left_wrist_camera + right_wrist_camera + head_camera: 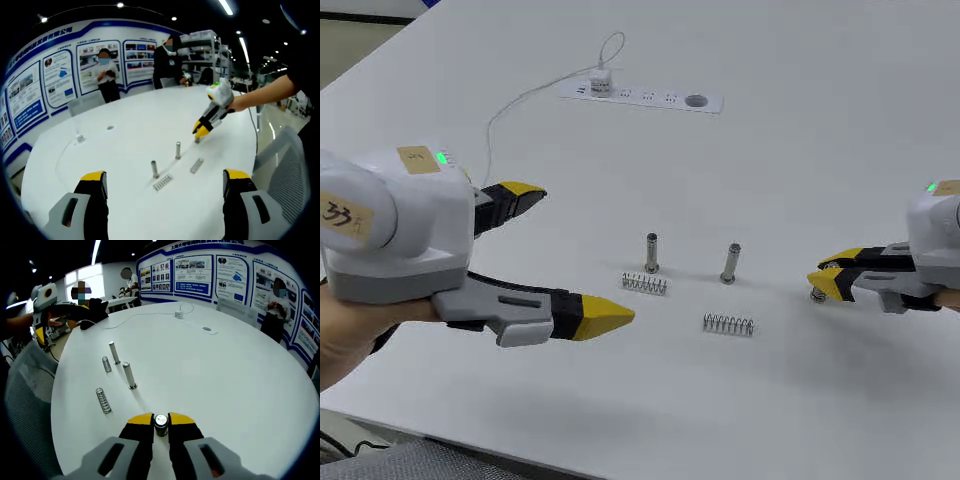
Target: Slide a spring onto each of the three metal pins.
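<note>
Head view looks down on one big white table [790, 180], the largest thing here. Two claws come next in size. The left claw [586, 253] is held over the near part of the table. Its jaws are spread wide with nothing between them, and one hand [345, 345] grips it from behind. The right claw [817, 275] sits low at the table, well off to the left claw's right. Its yellow tips are pinched almost together on the held pin [161, 422], whose round metal top shows between them in the right gripper view. Whether a spring sits on that pin I cannot tell.

Far beyond both claws lies one white power strip [640, 97]. It has one small plug [601, 84] at its end, and one thin white cable [515, 108] curls back toward the left claw.

Pins make three in all: the one gripped, plus two standing upright and free between the claws. The first free pin [651, 253] is ahead of the left claw's open jaws. The second free pin [730, 263] stands nearer the right claw.

Two springs lie flat on the table. The first spring [645, 284] rests just beside the foot of the first free pin, on the side facing the left claw. The second spring [729, 324] lies apart from both free pins, roughly midway between the two claws' tips.
</note>
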Tool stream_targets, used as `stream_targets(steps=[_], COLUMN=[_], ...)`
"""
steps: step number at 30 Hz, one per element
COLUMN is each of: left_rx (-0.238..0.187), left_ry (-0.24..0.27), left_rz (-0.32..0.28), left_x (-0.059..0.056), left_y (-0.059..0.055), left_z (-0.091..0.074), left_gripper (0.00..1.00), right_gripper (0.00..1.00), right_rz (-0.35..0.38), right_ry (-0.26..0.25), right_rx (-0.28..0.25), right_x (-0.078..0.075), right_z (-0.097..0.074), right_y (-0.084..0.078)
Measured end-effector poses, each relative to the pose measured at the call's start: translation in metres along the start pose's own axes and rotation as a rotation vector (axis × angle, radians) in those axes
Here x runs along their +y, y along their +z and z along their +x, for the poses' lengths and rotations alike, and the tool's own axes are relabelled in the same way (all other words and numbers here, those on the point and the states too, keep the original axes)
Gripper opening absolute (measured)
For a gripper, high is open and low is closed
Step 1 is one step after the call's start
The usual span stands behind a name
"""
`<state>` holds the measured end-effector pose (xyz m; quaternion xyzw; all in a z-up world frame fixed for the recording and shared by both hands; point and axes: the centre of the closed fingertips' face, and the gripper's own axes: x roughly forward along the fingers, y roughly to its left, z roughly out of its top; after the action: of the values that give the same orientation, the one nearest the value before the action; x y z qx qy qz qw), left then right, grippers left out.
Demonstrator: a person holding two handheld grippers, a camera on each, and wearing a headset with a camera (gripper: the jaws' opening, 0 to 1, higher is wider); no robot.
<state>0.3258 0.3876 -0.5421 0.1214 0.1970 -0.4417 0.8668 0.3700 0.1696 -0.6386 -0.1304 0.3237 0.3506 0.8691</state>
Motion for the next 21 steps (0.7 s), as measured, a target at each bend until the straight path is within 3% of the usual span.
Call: stream_targets(steps=[21], left_rx=[-0.015], left_ry=[0.001], left_rz=[0.001], left_x=[-0.0009], left_y=[0.0037], left_z=[-0.0033], left_gripper=[0.98], right_gripper=[0.15], right_rz=[-0.009], right_ry=[-0.031], right_rx=[0.003], right_x=[-0.0018], right_z=[-0.0090], right_y=[0.0037])
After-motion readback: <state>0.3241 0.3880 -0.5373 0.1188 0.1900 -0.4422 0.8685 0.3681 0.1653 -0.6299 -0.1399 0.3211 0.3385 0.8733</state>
